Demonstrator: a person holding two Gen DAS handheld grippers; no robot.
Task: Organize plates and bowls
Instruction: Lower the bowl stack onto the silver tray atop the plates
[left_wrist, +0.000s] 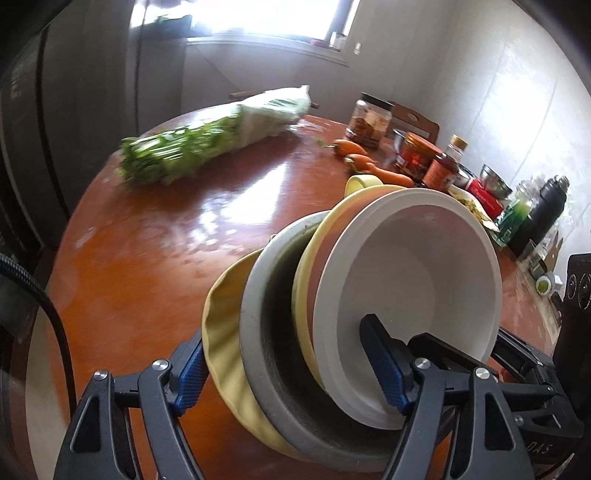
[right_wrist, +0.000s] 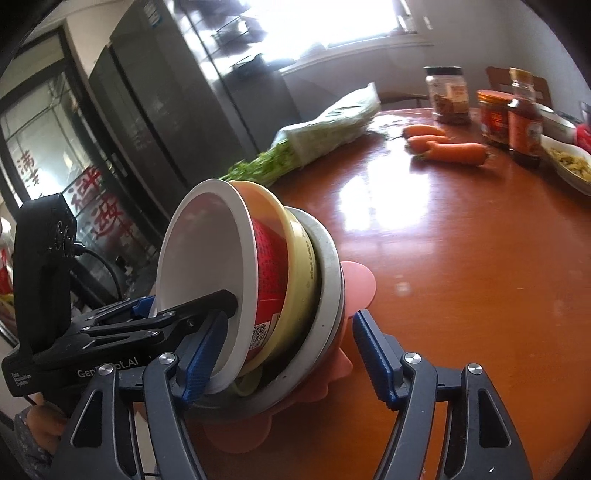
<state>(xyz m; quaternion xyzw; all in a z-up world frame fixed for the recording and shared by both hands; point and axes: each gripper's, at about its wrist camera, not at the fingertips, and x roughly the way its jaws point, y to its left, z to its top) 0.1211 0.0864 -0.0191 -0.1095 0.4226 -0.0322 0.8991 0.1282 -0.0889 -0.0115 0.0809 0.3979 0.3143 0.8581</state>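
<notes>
The tilted nested stack of white, yellow and grey bowls (left_wrist: 369, 317) sits clamped in the left gripper (left_wrist: 295, 373) (rims leaning rightward); the right gripper (right_wrist: 280, 354) straddles it, apparently unclenched.

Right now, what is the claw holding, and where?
The left claw grips the tilted stack of bowls across its lower edge. The right claw straddles it, grip unclear.

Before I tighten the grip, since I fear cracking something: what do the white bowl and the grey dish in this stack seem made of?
The white bowl looks like matte plastic or melamine: thin rolled rim, dull even sheen, printed red label with a code outside. The grey dish looks like matte stoneware or speckled melamine, with a thick rim and dark grainy inside. Neither can be confirmed by sight. The left gripper clamps the stack.
</notes>
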